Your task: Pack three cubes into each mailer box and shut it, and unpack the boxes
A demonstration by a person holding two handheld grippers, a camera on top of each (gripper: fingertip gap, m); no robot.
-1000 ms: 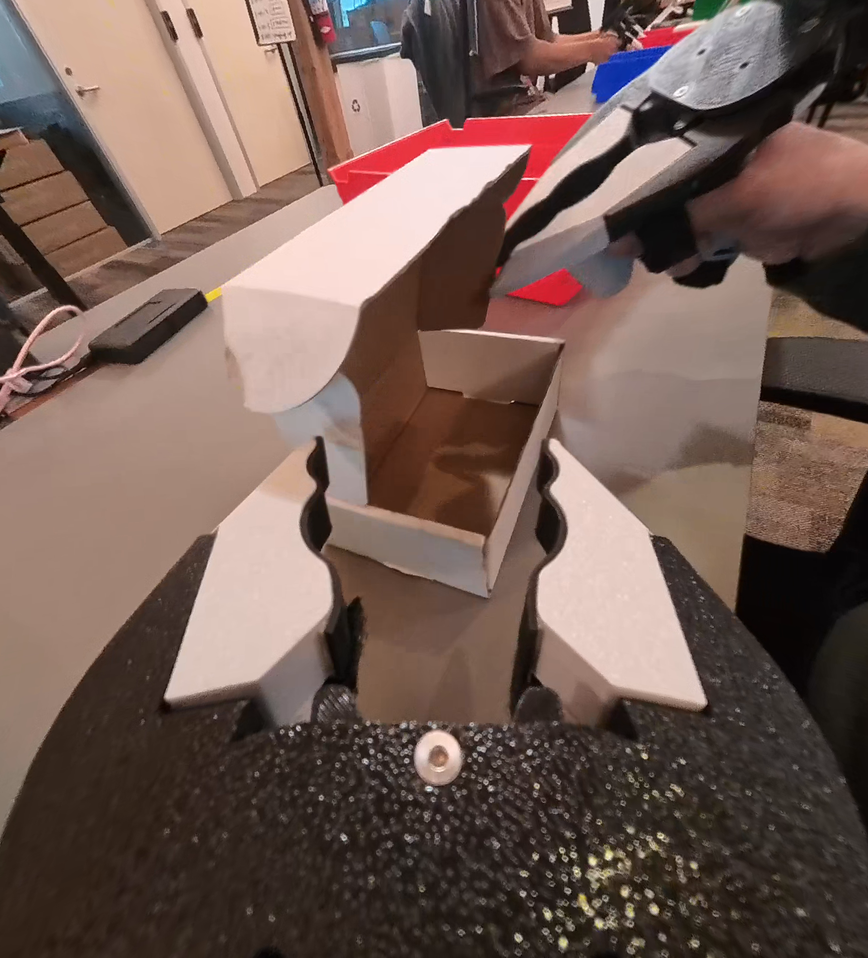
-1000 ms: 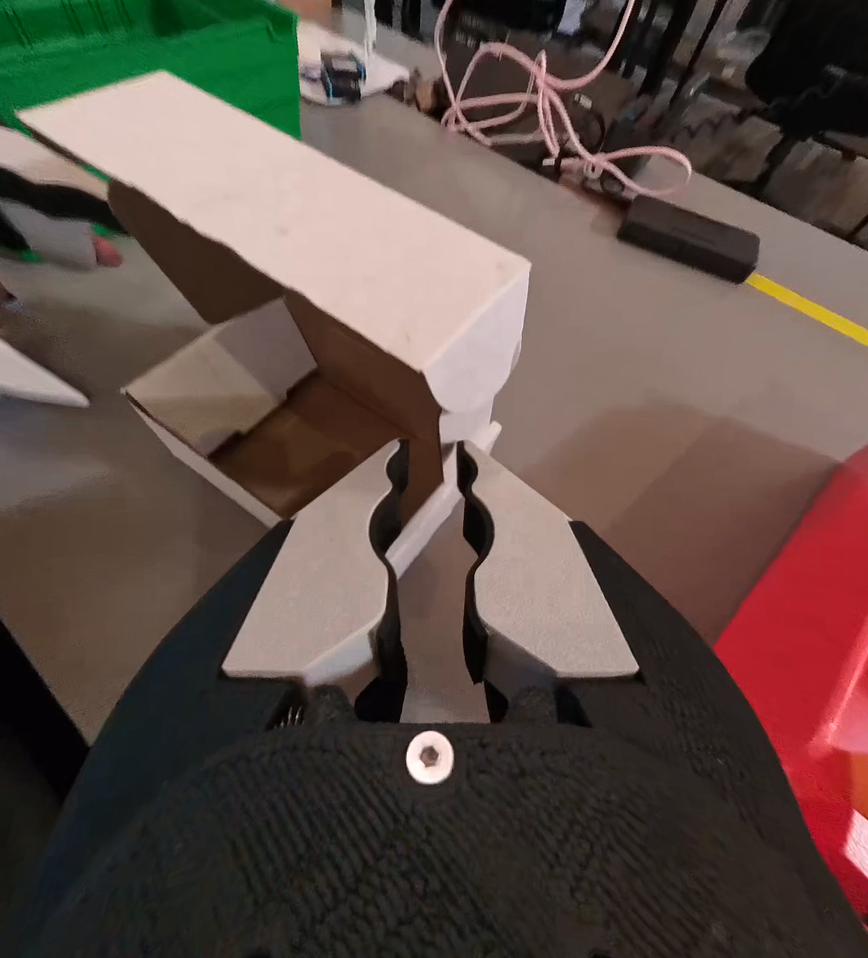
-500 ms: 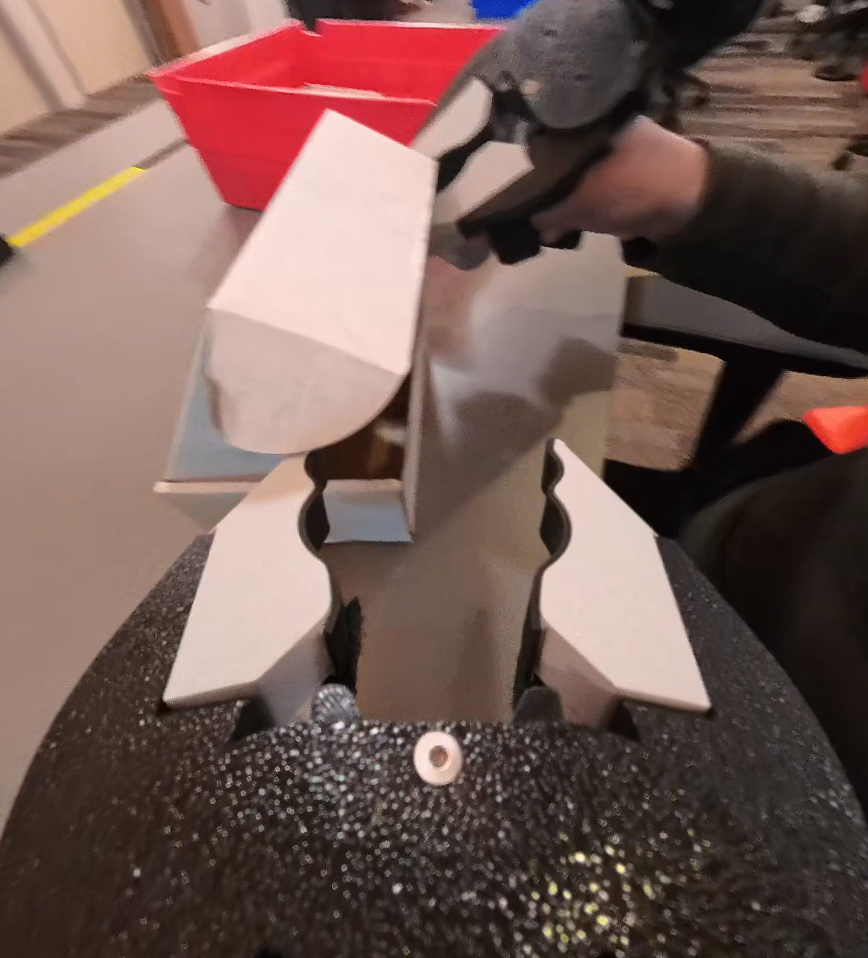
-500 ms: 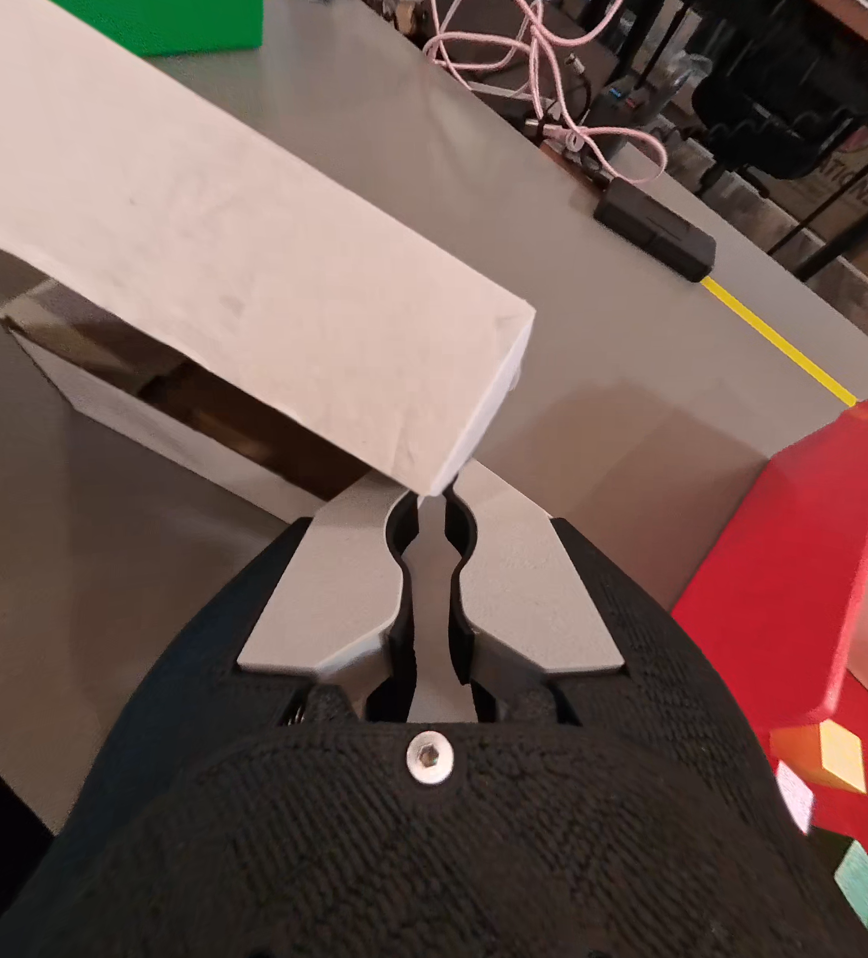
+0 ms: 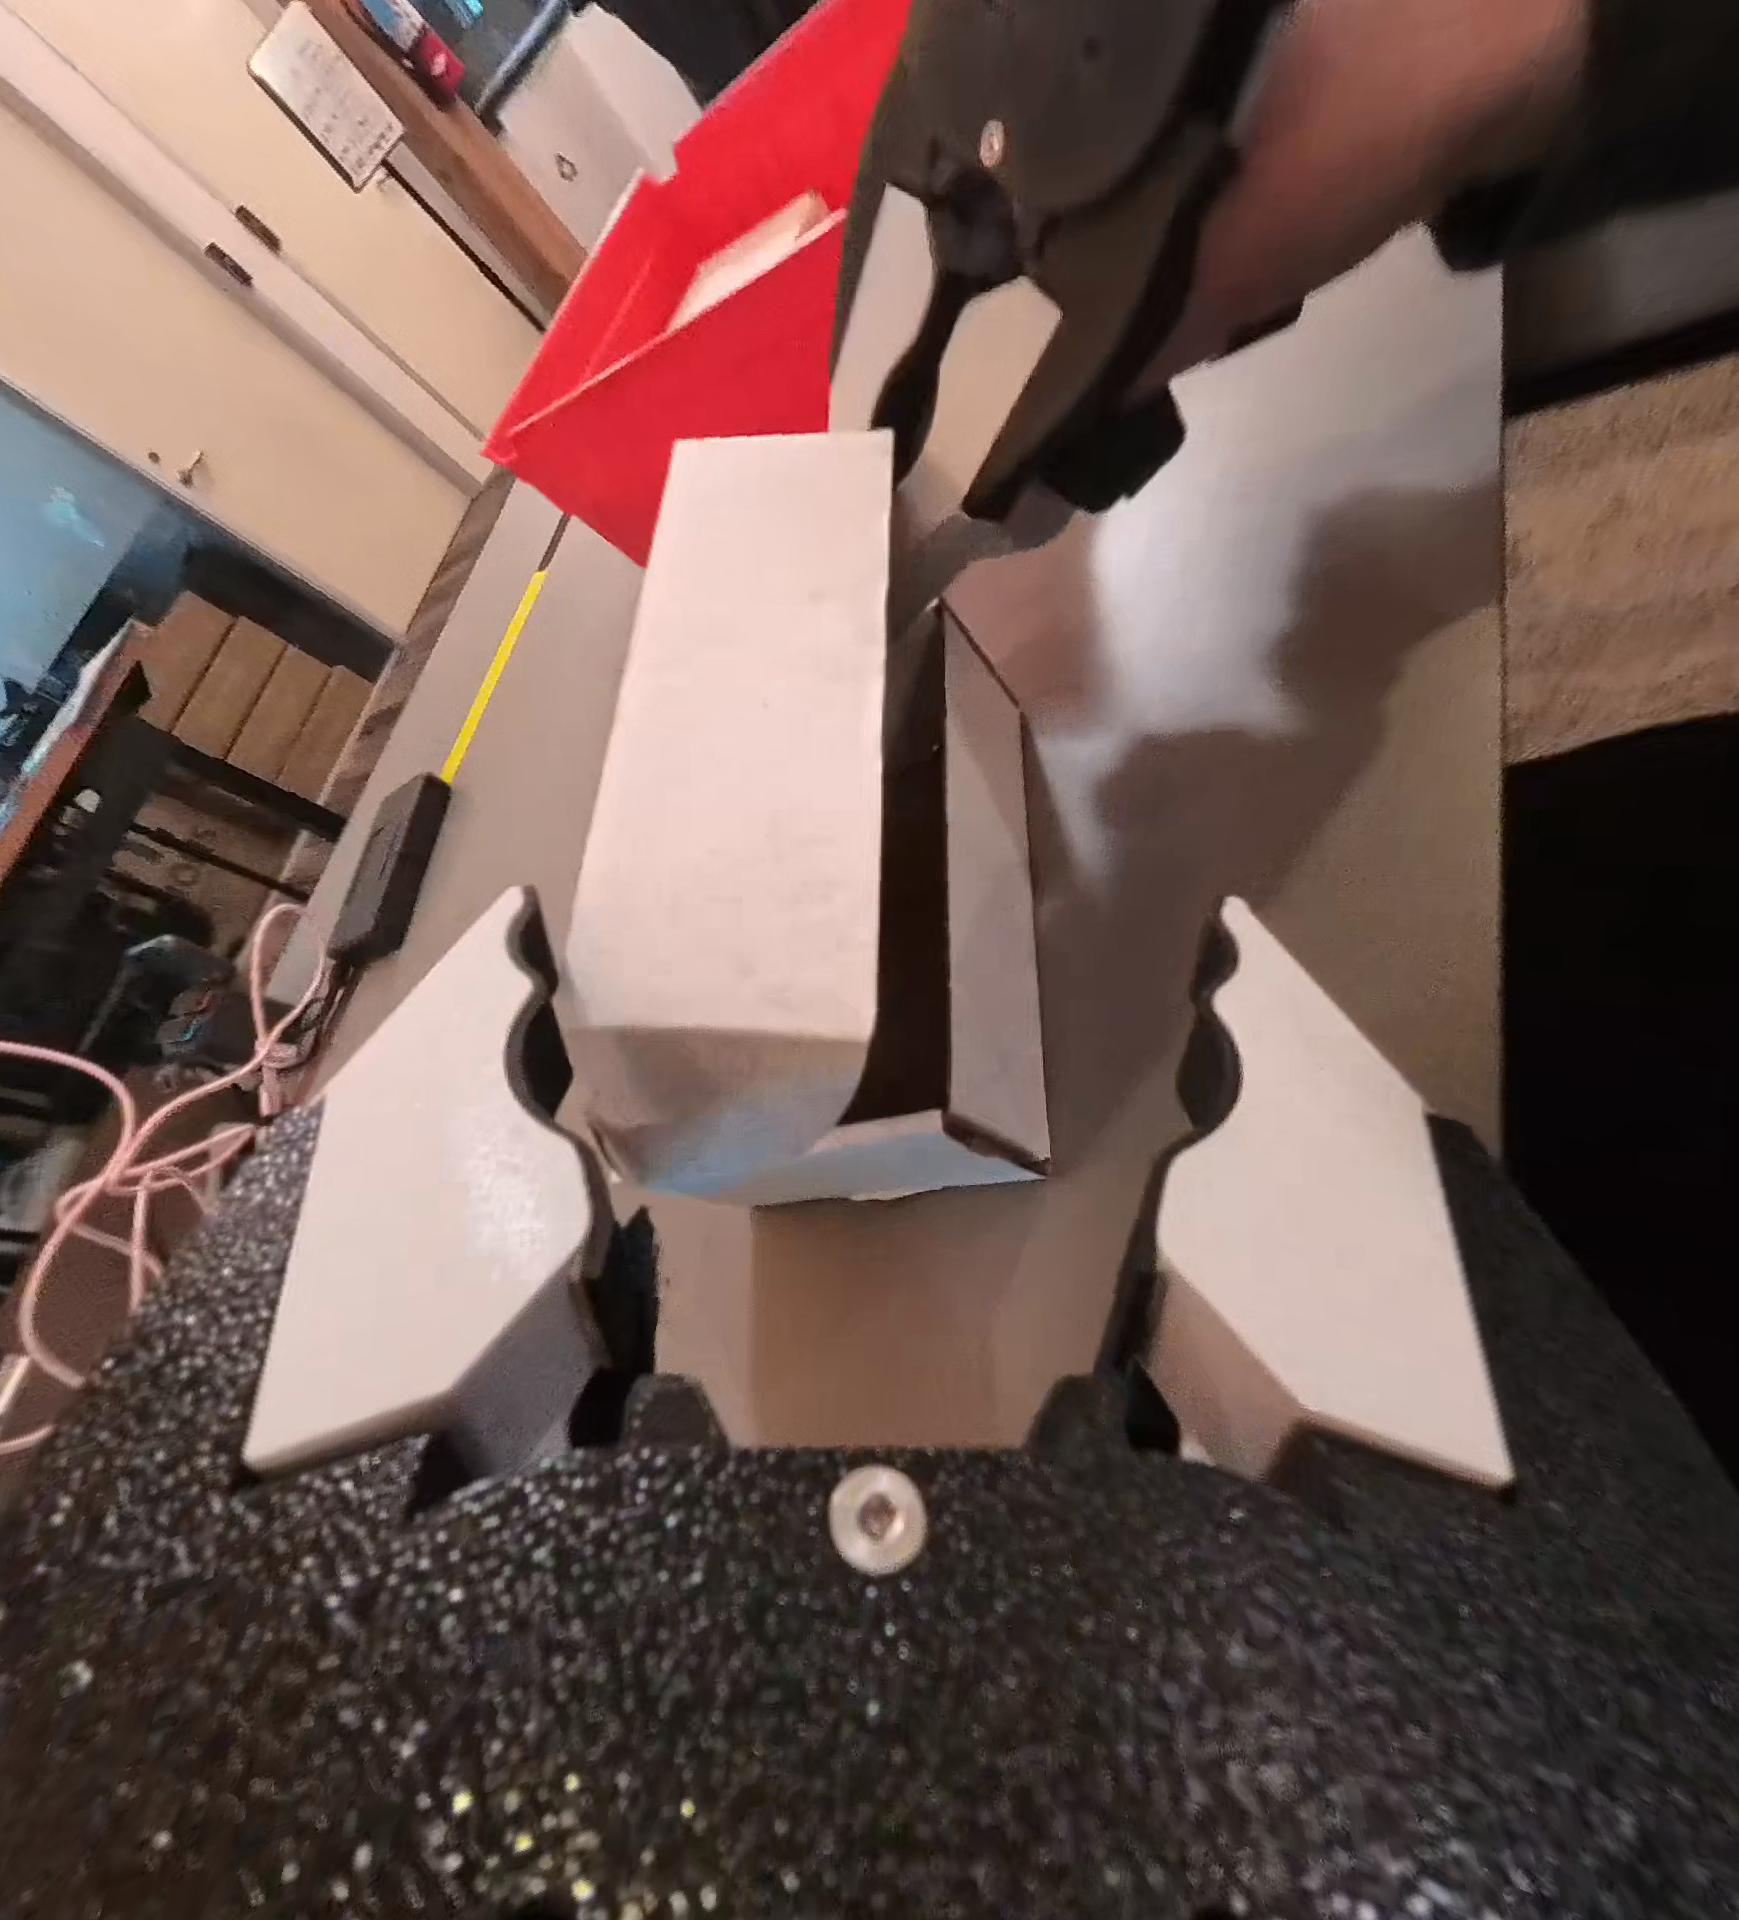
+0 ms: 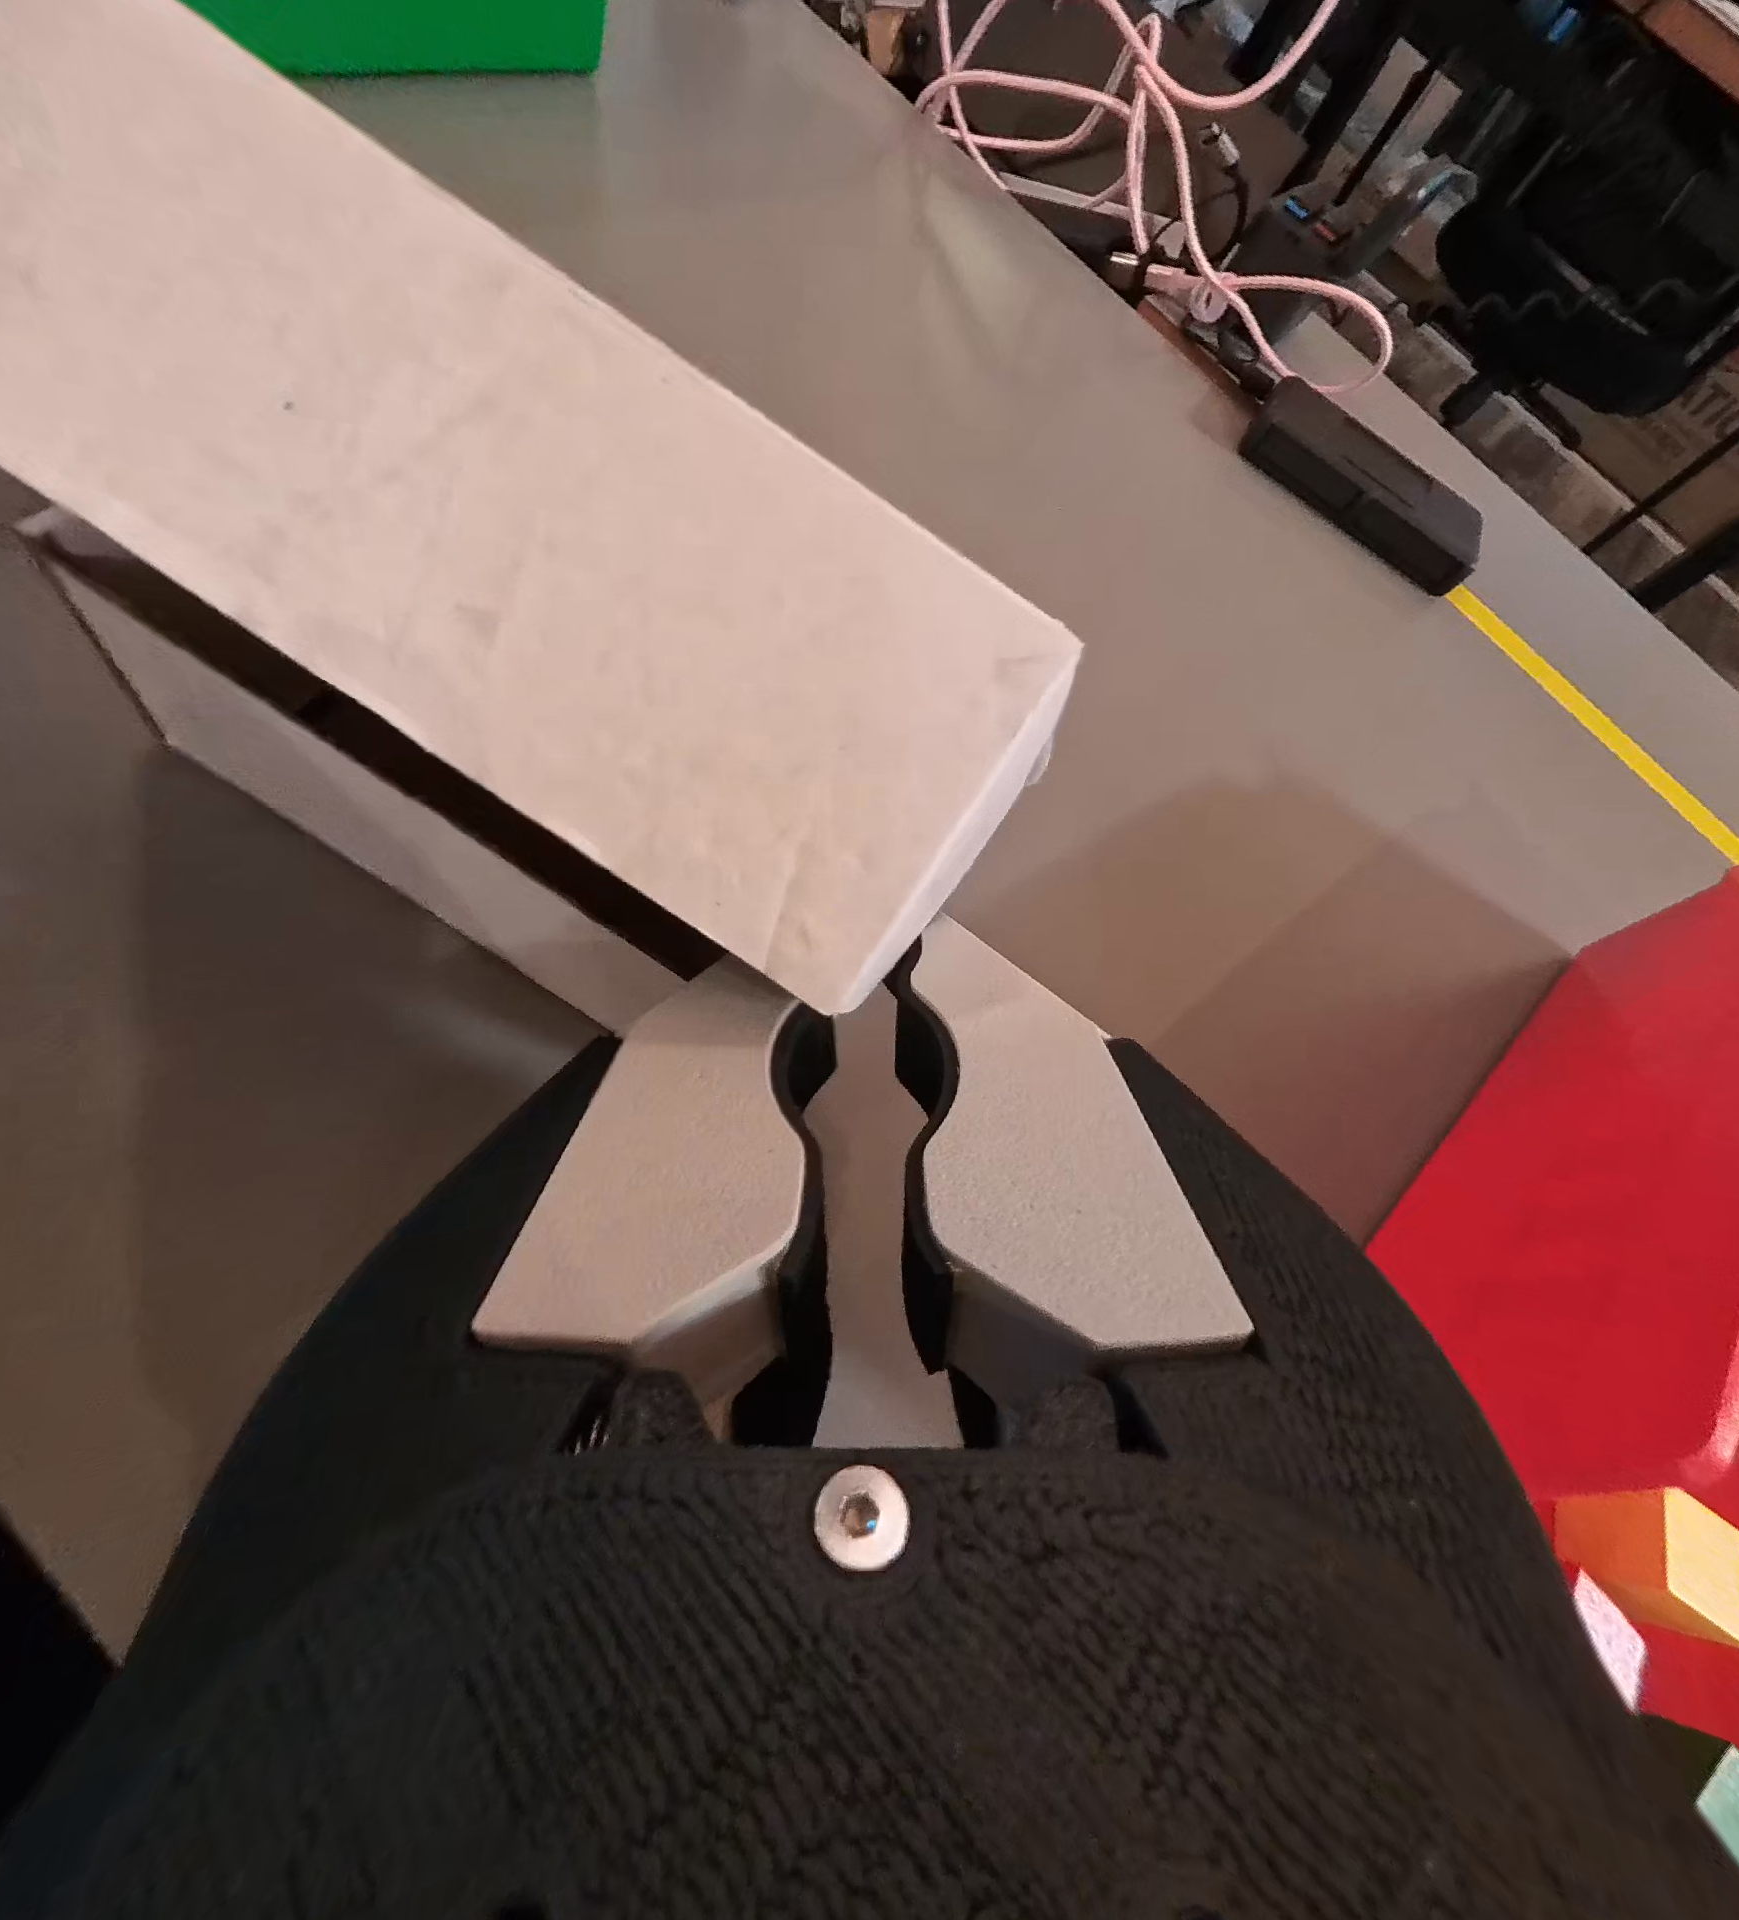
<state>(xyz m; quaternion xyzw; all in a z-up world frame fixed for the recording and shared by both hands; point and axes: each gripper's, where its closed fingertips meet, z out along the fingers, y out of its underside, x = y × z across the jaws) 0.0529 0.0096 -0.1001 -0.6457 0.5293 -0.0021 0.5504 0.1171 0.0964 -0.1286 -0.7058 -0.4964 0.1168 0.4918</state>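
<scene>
Left hand-held gripper [image 5: 870,997] spread wide, its fingers either side of the white mailer box [image 5: 990,935] on the grey table [image 5: 1260,727], not gripping. Right hand-held gripper [image 6: 870,987] pinched on the half-raised lid [image 6: 491,540] flap. Red bin [image 6: 1613,1174] with cubes [image 6: 1675,1579] alongside.

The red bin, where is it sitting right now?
In the left wrist view the red bin stands on the grey table beyond the white mailer box; the right wrist view shows it at the right edge.
</scene>
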